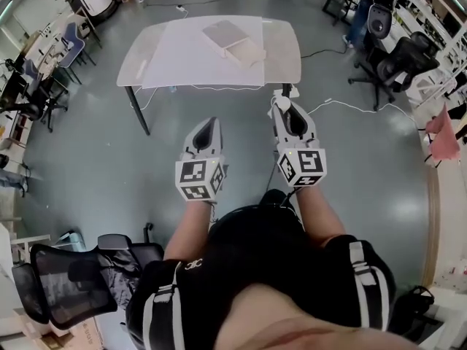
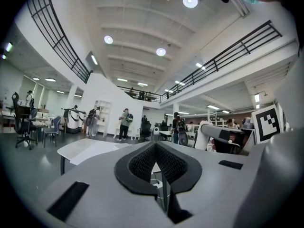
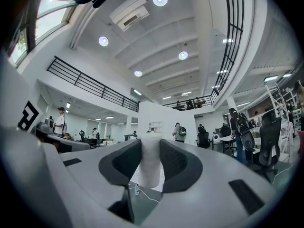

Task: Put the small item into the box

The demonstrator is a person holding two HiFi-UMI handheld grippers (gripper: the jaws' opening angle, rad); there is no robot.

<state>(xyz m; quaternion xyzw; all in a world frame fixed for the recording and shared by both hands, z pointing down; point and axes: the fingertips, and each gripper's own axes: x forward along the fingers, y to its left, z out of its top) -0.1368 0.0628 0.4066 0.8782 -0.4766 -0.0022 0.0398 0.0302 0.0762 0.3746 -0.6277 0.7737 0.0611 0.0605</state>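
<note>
A pale open box (image 1: 235,44) with its lid leaning on it lies on the white table (image 1: 146,57) far ahead of me. My right gripper (image 1: 282,105) is held above the floor, short of the table, shut on a small white item (image 1: 280,102). In the right gripper view the white item (image 3: 146,170) stands upright between the dark pads of the right gripper (image 3: 147,146). My left gripper (image 1: 212,121) is beside it at the same height; in the left gripper view the left gripper (image 2: 155,148) has its pads meeting, with nothing between them.
Black office chairs (image 1: 394,57) stand at the right and another chair (image 1: 73,275) at my lower left. A white cable (image 1: 350,108) runs over the grey floor near the table. Desks and several people (image 2: 125,122) fill the hall behind.
</note>
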